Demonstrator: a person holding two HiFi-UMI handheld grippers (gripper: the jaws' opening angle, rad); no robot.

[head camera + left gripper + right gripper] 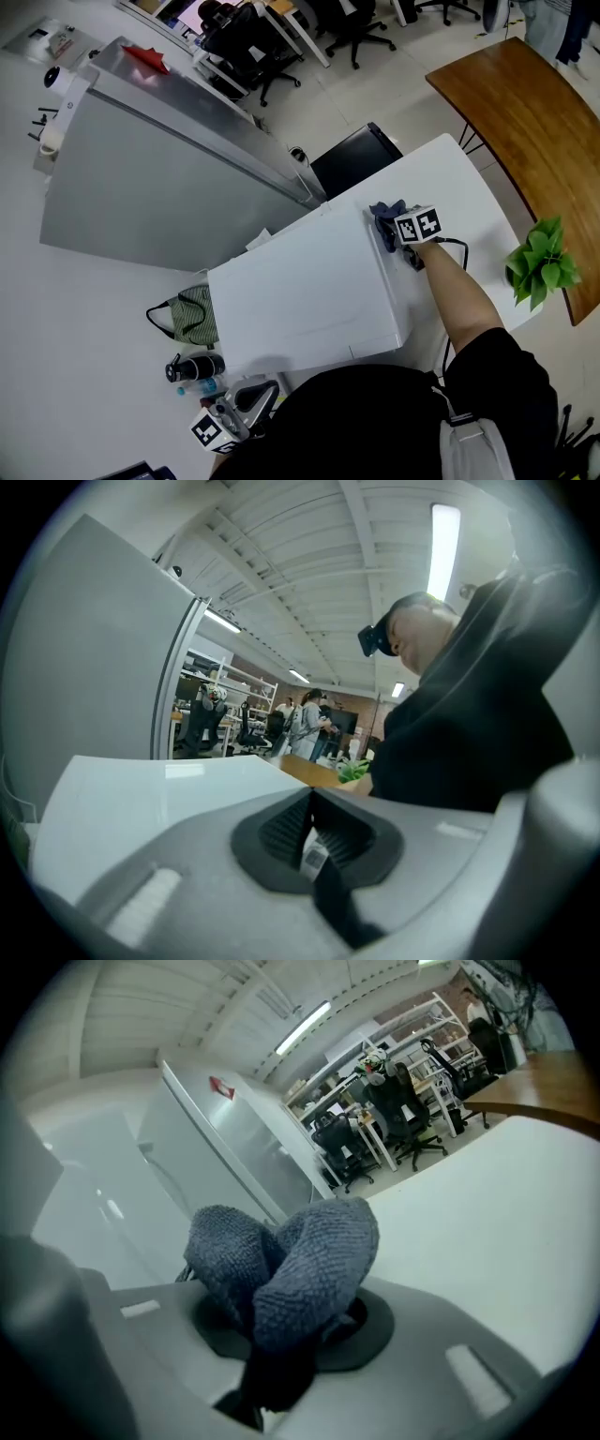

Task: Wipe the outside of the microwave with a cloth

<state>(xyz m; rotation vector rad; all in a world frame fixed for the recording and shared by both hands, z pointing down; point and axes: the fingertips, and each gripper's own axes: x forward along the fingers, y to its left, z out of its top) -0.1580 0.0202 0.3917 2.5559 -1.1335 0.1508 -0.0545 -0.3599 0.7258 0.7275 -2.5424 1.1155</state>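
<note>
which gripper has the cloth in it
The right gripper, shut on the blue-grey cloth at the right edge of the microwave. The left gripper is shut on nothing, held low and away from it.

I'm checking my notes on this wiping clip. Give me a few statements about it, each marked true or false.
1. The right tongs grip a cloth. True.
2. The cloth is red. False: it is blue-grey.
3. The left tongs hold a sponge. False: they are shut and empty.
4. In the head view, a plant shows to the right of the microwave. True.
</note>
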